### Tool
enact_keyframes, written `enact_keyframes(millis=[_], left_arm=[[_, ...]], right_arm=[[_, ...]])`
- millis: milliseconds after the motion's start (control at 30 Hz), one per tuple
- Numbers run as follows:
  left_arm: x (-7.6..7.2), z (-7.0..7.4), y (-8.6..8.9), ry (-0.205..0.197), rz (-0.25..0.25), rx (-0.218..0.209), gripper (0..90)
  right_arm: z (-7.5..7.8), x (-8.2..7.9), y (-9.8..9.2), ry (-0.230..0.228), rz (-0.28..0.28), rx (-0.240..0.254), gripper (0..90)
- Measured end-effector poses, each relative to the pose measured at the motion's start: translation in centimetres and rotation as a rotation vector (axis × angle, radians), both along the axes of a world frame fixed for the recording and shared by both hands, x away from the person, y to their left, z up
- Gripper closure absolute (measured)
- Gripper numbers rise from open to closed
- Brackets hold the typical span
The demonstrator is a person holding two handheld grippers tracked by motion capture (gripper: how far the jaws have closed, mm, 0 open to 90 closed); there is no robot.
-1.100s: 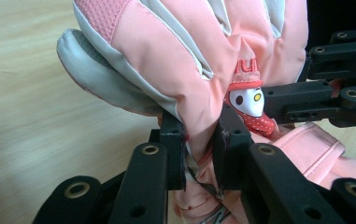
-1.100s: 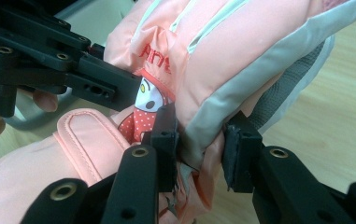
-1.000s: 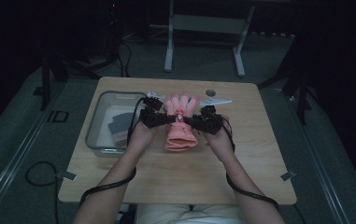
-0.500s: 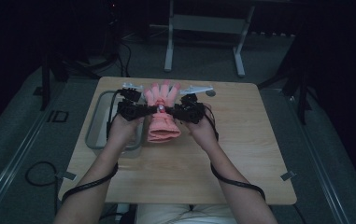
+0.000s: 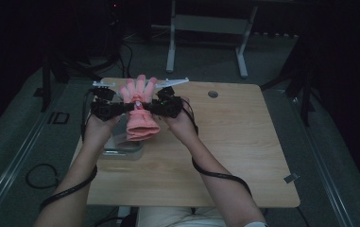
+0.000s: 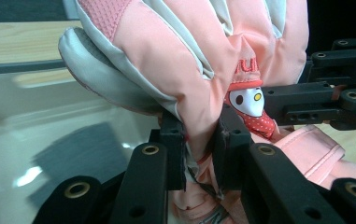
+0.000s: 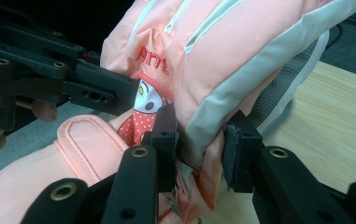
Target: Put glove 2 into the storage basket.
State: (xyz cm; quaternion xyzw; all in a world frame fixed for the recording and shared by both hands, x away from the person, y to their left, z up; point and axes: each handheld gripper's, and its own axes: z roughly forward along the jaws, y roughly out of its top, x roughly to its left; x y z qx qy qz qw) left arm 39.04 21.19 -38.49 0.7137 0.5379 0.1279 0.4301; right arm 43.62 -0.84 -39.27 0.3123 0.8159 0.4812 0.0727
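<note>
The left gripper has its two black jaws closed on a fold at the side of a padded pink-and-grey winter glove, whose fingers rise toward the top of the frame. A small white-faced cartoon patch sits on the glove just beside the black jaws of the right gripper, which reaches in from the right at the glove. Below and to the left lies a clear plastic tray on the light wooden bench.

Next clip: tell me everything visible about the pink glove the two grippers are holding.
The pink glove is padded, of smooth fabric, with pale grey panels, a cartoon character patch and red lettering near the wrist. Its fingers point away from the person and its cuff hangs toward them. It is held off the table, above the clear tray, pinched at the wrist by the left gripper and the right gripper.
</note>
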Motion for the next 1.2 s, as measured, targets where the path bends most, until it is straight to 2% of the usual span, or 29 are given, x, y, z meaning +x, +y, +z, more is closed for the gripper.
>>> enact_keyframes(millis=[33,100,133,167,267,400,567,600,633,667,767,800,833,867,933,967,1200], left_arm=[[-0.2,-0.1,1.0,0.0,0.023,-0.001,76.0],[-0.3,-0.2,1.5,0.002,0.036,-0.002,76.0],[-0.5,-0.5,2.5,0.006,0.057,-0.005,76.0],[-0.5,-0.7,2.9,0.008,0.069,-0.004,76.0],[-0.6,-1.2,3.8,0.015,0.099,-0.004,76.0],[-0.3,-2.5,4.7,0.028,0.122,-0.025,76.0],[0.3,-4.6,4.9,0.06,0.145,-0.03,76.0],[0.3,-4.6,4.9,0.06,0.145,-0.03,76.0],[0.5,-5.1,5.0,0.071,0.148,-0.023,76.0],[0.7,-5.9,5.1,0.093,0.152,-0.018,75.9],[1.0,-7.3,5.2,0.124,0.162,-0.016,75.9],[1.0,-7.3,5.2,0.124,0.162,-0.016,75.9],[1.1,-8.1,5.2,0.142,0.165,-0.018,75.9],[1.2,-8.4,5.3,0.156,0.163,-0.017,75.8],[1.3,-8.7,5.3,0.163,0.166,-0.016,75.7],[1.4,-9.0,5.3,0.181,0.169,-0.008,75.7],[1.7,-9.3,5.3,0.209,0.178,0.007,75.6]], right_arm=[[-0.1,0.3,1.3,0.006,0.016,0.005,69.4],[-0.2,0.3,1.7,0.007,0.023,0.003,69.4],[-0.4,0.5,3.0,0.008,0.039,-0.001,69.4],[-0.4,0.6,3.5,0.012,0.043,-0.005,69.4],[-0.8,1.0,4.9,0.015,0.061,-0.02,69.4],[-1.6,1.5,6.2,0.025,0.073,-0.041,69.4],[-3.4,2.1,7.0,0.05,0.064,-0.067,69.3],[-3.4,2.1,7.0,0.05,0.064,-0.067,69.3],[-3.9,2.2,7.1,0.058,0.057,-0.067,69.3],[-5.0,2.3,7.4,0.068,0.043,-0.079,69.4],[-6.4,2.6,7.8,0.091,0.04,-0.089,69.4],[-6.4,2.6,7.8,0.091,0.04,-0.089,69.4],[-7.3,2.8,7.9,0.114,0.04,-0.099,69.3],[-7.5,2.8,8.0,0.122,0.041,-0.107,69.3],[-8.1,2.9,8.2,0.131,0.044,-0.123,69.2],[-8.3,3.0,8.3,0.135,0.046,-0.129,69.0],[-8.7,3.3,8.6,0.164,0.047,-0.153,66.9]])
